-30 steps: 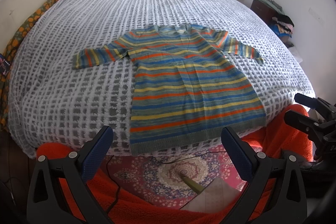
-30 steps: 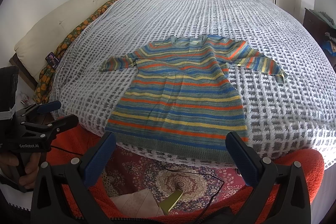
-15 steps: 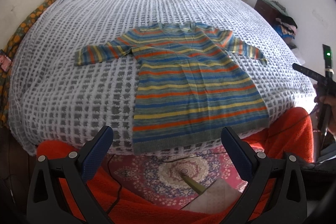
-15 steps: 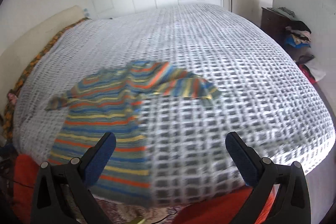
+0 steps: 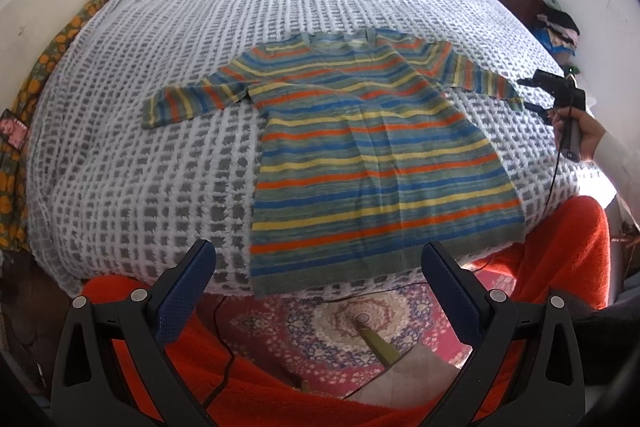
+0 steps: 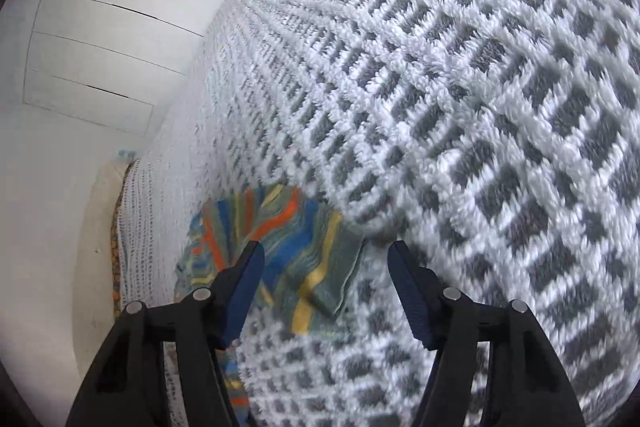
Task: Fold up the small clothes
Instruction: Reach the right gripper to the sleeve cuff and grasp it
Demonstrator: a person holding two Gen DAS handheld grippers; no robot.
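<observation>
A small striped sweater in blue, orange, yellow and green lies flat on the bed, front up, with both sleeves spread. My left gripper hangs open and empty off the near edge of the bed, just short of the sweater's hem. My right gripper, held in a hand at the right, is at the cuff of the right sleeve. In the right wrist view the picture is rolled on its side. There the right gripper is closing, with the sleeve cuff between its jaws and the pads not pressing on it.
A white and grey woven bedspread covers the whole bed. An orange throw hangs at the foot, above a patterned rug. A cream headboard is at the left, and a dark dresser with clothes at the right.
My right gripper swung from the foot of the bed to the right sleeve cuff, rolled onto its side and narrowed its jaws. My left gripper moved slightly closer to the bed.
</observation>
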